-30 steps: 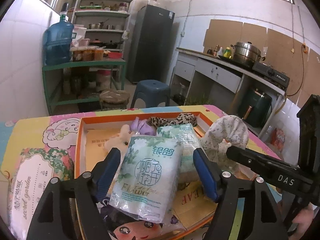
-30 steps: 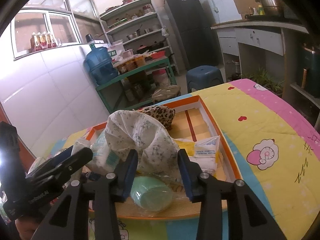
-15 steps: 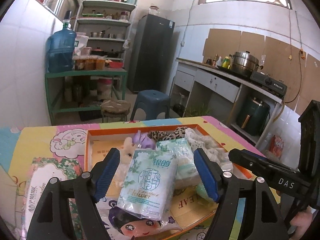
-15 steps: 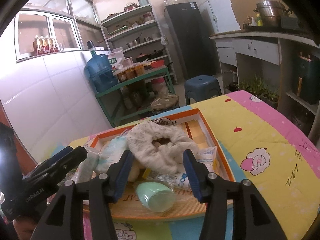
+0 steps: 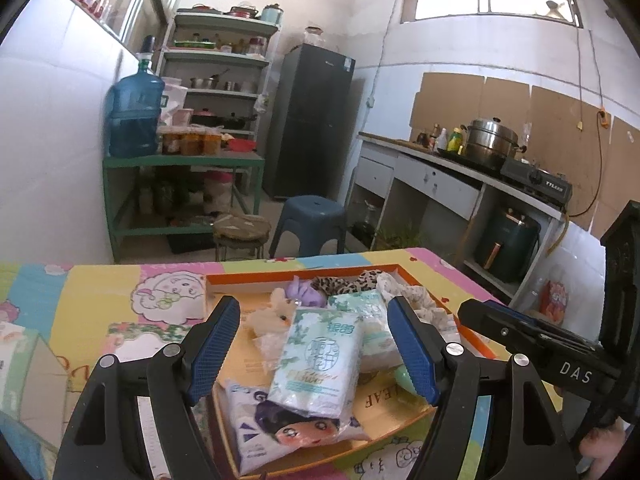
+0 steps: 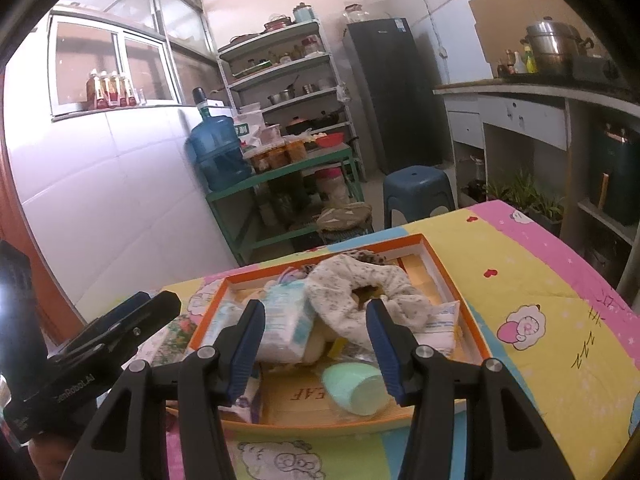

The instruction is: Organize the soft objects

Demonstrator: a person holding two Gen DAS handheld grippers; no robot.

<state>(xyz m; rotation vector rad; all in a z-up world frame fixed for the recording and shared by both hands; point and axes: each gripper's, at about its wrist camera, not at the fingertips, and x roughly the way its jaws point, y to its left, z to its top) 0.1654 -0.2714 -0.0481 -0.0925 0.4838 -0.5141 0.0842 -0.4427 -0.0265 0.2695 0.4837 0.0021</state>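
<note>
**Both grippers open over the tray**

Left gripper (image 5: 314, 346): jaws spread wide, holding nothing, above the near end of the orange tray (image 5: 304, 274). Green-white tissue pack (image 5: 318, 360) lies between its fingers, resting on a cartoon-face packet (image 5: 288, 428).

Right gripper (image 6: 316, 350): also spread, empty. Floral fabric ring (image 6: 360, 288) sits in the tray on top of the pile, leopard-print cloth (image 6: 366, 255) behind it, mint cup (image 6: 356, 388) on its side at the near edge. Tray rests on the cartoon-print table (image 6: 520, 280).
</note>
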